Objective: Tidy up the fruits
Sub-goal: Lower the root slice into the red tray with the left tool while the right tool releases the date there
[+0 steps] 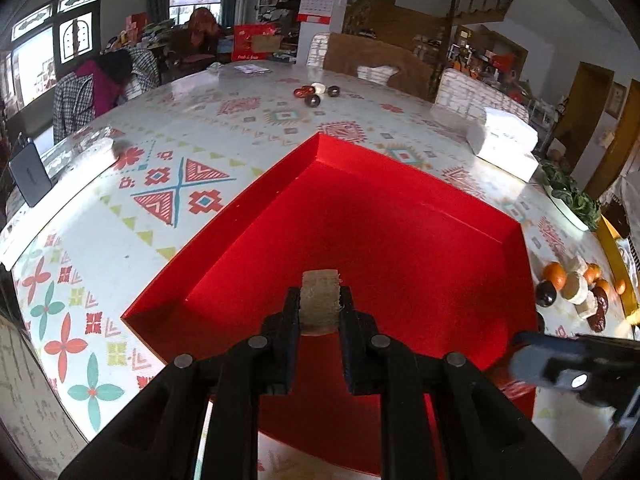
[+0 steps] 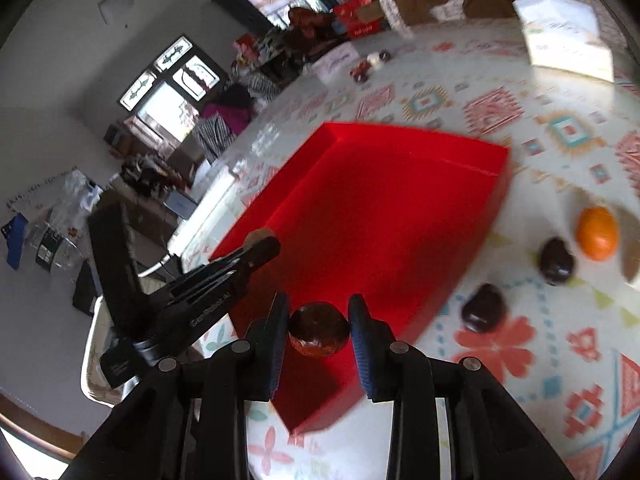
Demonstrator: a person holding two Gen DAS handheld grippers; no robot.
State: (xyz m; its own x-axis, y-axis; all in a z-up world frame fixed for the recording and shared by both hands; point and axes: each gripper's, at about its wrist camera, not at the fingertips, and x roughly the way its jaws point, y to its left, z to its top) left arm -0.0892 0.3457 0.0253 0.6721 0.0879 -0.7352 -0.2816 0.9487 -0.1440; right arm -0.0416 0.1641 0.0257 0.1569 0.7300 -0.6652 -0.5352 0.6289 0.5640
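Left claw (image 1: 320, 300) clamps 1 beige block (image 1: 319, 292); right claw (image 2: 319, 320) grips 1 dark round fruit (image 2: 319, 334). Both over 1 red tray (image 1: 380, 232). Right of right claw: 2 dark fruits (image 2: 483, 307), 1 orange (image 2: 597, 233).

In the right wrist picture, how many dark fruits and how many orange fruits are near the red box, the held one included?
Dark fruits: 3, one in the right tool
Orange fruits: 1
Total: 4
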